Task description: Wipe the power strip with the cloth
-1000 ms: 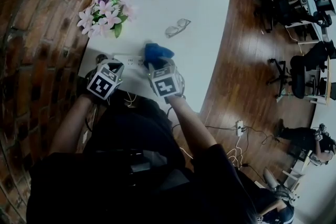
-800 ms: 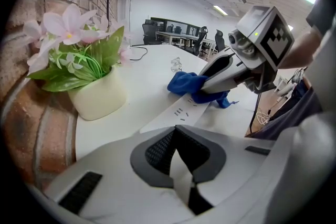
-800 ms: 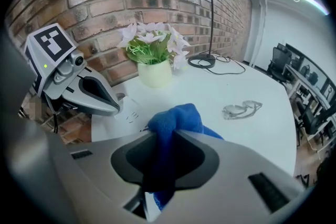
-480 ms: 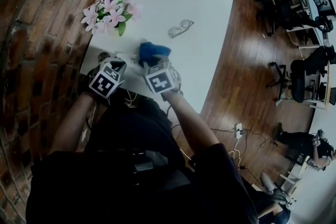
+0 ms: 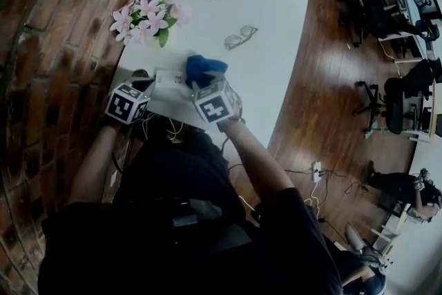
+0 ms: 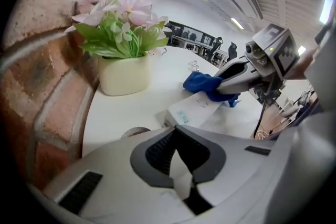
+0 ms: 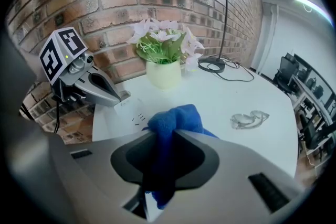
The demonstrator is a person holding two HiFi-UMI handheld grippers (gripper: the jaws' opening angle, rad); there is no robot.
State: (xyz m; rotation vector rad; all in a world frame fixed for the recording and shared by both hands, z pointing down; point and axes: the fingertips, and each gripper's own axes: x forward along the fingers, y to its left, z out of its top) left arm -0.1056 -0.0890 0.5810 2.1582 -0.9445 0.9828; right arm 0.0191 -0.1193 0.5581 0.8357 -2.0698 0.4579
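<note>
**Blue cloth [image 7: 176,120] on the power strip [image 6: 193,108]**

A red brick wall [image 5: 48,45] runs down your left side. Next to it, on the white table [image 5: 276,24], stands a pale yellow pot [image 6: 124,75] full of pink flowers [image 6: 118,0]. Your left gripper [image 6: 179,186] comes next. Its jaws are squeezed tight together, and its tip is just beside one end of the white power strip. The strip lies flat on the table, near the edge closest to you. Your right gripper [image 7: 155,191] is clamped on the blue cloth, and the cloth rests on the strip's other end. Further right, a pair of glasses [image 5: 240,36] lies by itself on the table.
</note>
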